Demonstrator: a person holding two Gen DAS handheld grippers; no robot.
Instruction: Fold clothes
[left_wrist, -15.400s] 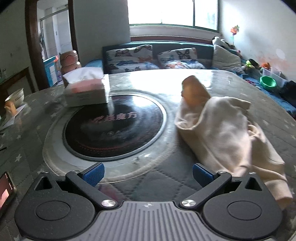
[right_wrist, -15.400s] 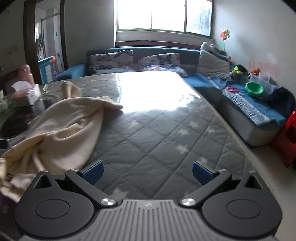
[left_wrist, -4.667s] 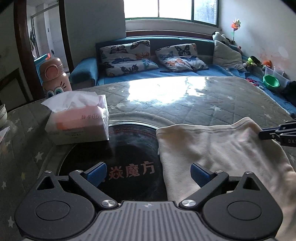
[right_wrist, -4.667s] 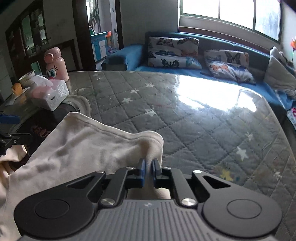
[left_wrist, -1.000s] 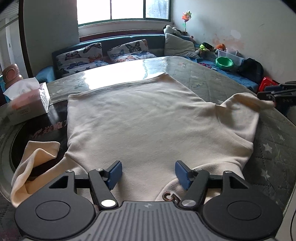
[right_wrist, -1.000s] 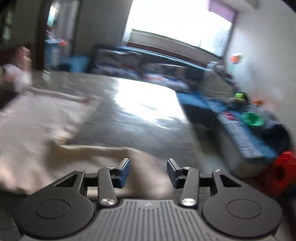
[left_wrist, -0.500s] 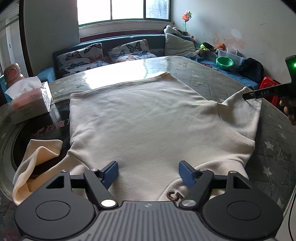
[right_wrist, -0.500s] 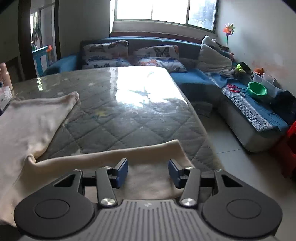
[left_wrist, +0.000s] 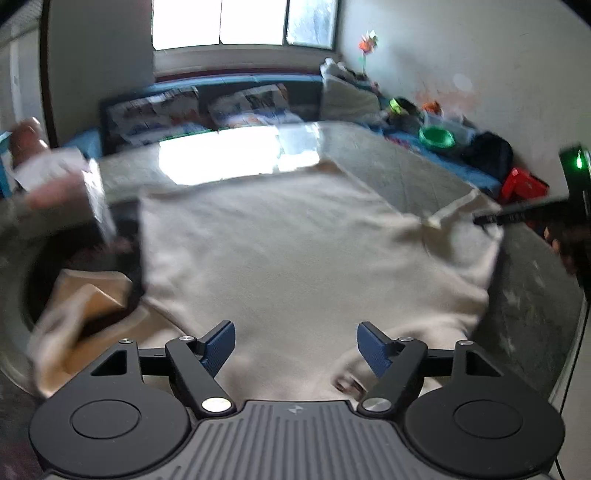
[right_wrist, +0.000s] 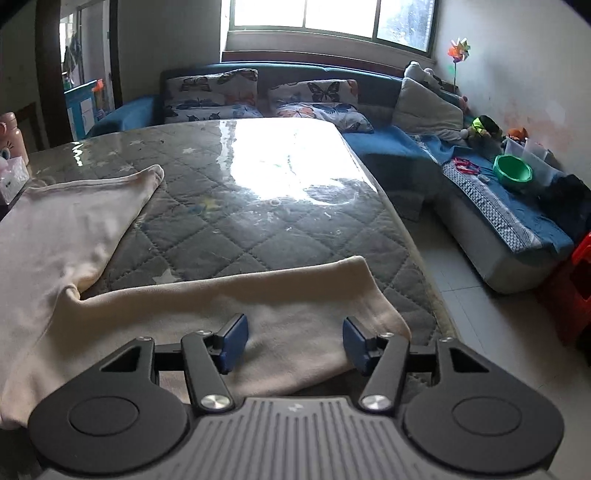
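Note:
A cream sweatshirt (left_wrist: 303, 243) lies spread flat on the grey quilted table (right_wrist: 258, 206). My left gripper (left_wrist: 295, 345) hovers open over its near edge by the collar, with nothing between the pads. The left sleeve (left_wrist: 77, 306) lies bunched at the left. The right sleeve (right_wrist: 236, 306) stretches across the table towards its right edge. My right gripper (right_wrist: 291, 341) is low over the sleeve's cuff. Its jaws are opening, with the cloth under them and the pads not pressing on it. In the left wrist view, the right gripper (left_wrist: 484, 220) shows at the far right, held by a hand.
A tissue box (left_wrist: 62, 184) and a pink bottle (right_wrist: 9, 136) stand at the table's left. A black round plate (left_wrist: 44, 266) lies under the left sleeve. The table's right edge (right_wrist: 417, 258) drops to the floor. Beyond are a blue sofa (right_wrist: 388, 147), a green bowl (right_wrist: 513, 171) and a red stool (right_wrist: 580, 288).
The right jaws have spread wider over the sleeve cuff, which now lies flat. The left view has shifted slightly and blurred. The sweatshirt, bunched much earlier, is spread out.

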